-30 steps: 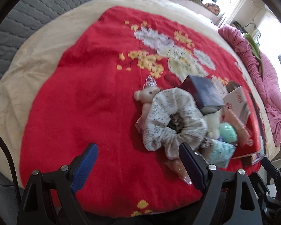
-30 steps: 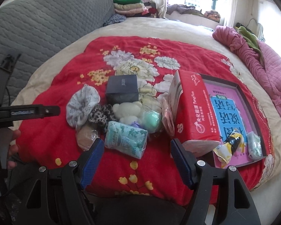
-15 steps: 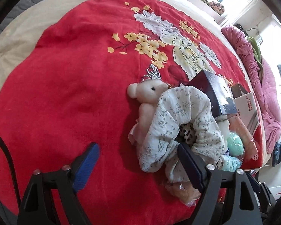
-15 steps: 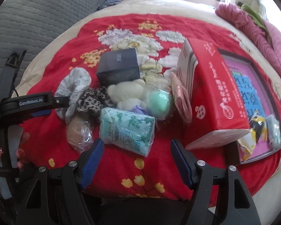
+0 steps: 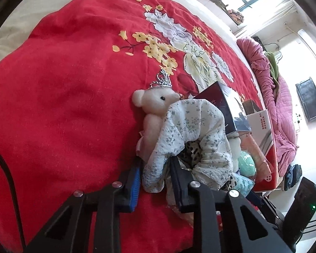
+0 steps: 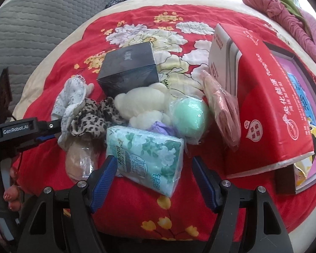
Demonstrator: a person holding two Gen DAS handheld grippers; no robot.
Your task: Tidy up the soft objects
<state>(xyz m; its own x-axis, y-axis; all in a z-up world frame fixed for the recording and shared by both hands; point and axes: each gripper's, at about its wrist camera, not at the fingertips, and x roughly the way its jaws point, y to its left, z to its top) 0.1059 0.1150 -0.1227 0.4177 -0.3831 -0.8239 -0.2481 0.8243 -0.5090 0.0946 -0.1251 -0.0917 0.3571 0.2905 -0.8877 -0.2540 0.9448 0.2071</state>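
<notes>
The left gripper [image 5: 154,174] is closing its black jaws with blue pads on a fold of the white scrunchie of crinkled fabric printed with small blue-grey flowers [image 5: 191,139]; the fold is sitting between the pads and looks pinched. That scrunchie is lying on the red blanket with yellow and white flower print [image 5: 63,88], draped against a small cream plush bear wearing a silver crown [image 5: 155,103], which is lying just to its left in the left wrist view. A leopard-print scrunchie [image 6: 94,118] is touching its other side.

The right gripper [image 6: 154,175] is hovering with its jaws spread wide, its pads standing either side of the near end of a pale green plastic-wrapped tissue pack with a flower pattern [image 6: 145,156], without pressing it. To the pack's left a beige item in clear wrapping [image 6: 80,164] is lying; behind it are a fluffy cream plush toy [image 6: 143,103], a mint-green round sponge in clear film [image 6: 189,116] and a pink item in a clear bag [image 6: 223,109]. A dark square box [image 6: 128,67] is standing behind the plush. A large red carton with white lettering [image 6: 269,109] is lying to the right, partly over a framed tray with a pink printed sheet [image 6: 301,80]. At the left edge of the right wrist view, fingers with red nails [image 6: 10,196] are showing beside the other gripper's body.
</notes>
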